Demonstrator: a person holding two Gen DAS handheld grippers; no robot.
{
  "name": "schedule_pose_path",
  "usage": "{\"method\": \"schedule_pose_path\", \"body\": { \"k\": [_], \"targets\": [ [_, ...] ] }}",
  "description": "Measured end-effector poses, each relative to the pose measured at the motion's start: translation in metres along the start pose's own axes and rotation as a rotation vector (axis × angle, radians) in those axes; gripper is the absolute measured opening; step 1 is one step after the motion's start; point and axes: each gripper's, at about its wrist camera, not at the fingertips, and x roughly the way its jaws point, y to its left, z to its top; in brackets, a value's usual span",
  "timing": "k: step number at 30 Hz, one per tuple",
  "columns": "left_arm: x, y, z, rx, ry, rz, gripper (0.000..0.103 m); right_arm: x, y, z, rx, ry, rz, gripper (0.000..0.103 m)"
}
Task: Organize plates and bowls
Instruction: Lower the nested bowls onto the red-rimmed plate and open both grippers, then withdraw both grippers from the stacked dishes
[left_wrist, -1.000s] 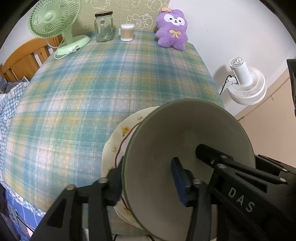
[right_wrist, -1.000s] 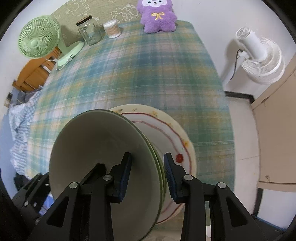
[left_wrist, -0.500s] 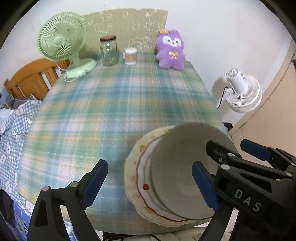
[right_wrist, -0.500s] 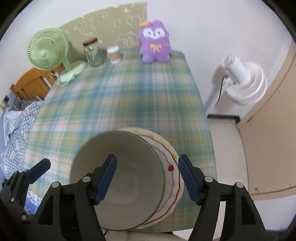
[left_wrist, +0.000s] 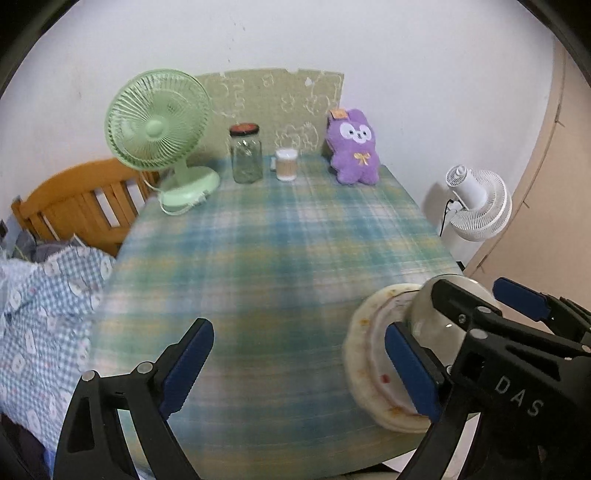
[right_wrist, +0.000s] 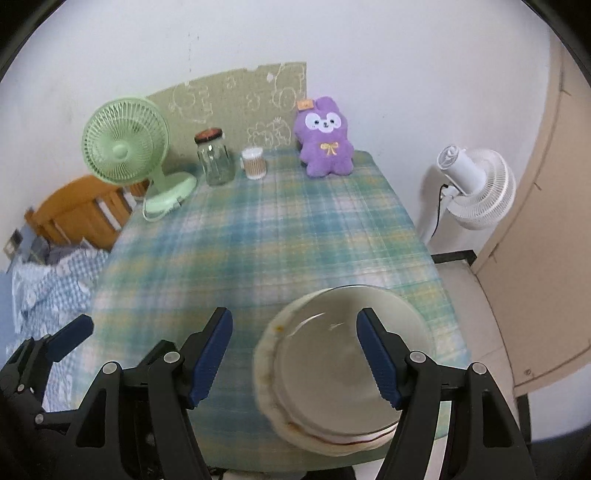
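Step in hand: release of the bowl (right_wrist: 343, 365) onto the plate (right_wrist: 280, 417); judged complete or nearly so.
Left gripper (left_wrist: 299, 365): jaws spread wide, nothing between them; only checked cloth of the bench (left_wrist: 280, 258) shows in the gap.
Right gripper (right_wrist: 295, 358): jaws apart, pads clear of the bowl, gripping nothing.
Technique: withdraw both grippers straight back from the stack; avoid sideways sweeps, since the stack sits at the bench edge and a clipped rim could tip it off.
Stack location: near bench corner, well apart from the purple plush rabbit (right_wrist: 325, 138) at the far end.
Bowl contents: appears empty.
Glass jar (right_wrist: 216, 158): left of the rabbit, lidded, appears empty.
Clear cup (right_wrist: 255, 162): between jar and rabbit, holds cotton swabs.
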Motion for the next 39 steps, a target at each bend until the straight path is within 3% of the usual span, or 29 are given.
{"method": "schedule_pose_path", "body": {
  "k": [8,14,22,28,39],
  "targets": [
    [-0.012,0.059,-0.013,0.082,-0.067,-0.008,0.095,-0.014,0.053,-0.022,0.055,-0.064,-0.103,0.079],
    [-0.018,0.091,-0.031,0.072,-0.092,0.009,0.096,-0.017,0.079,-0.04,0.038,-0.109,-0.112,0.082],
    [-0.028,0.092,-0.064,0.124,-0.177,0.013,0.101,-0.014,0.087,-0.072,0.011,-0.142,-0.1,0.083],
    [-0.025,0.096,-0.088,0.078,-0.17,0.013,0.102,-0.013,0.084,-0.096,-0.011,-0.172,-0.096,0.089],
    [-0.029,0.115,-0.12,-0.011,-0.251,0.069,0.103,-0.018,0.085,-0.127,-0.017,-0.269,-0.067,0.094]
  ]
}}
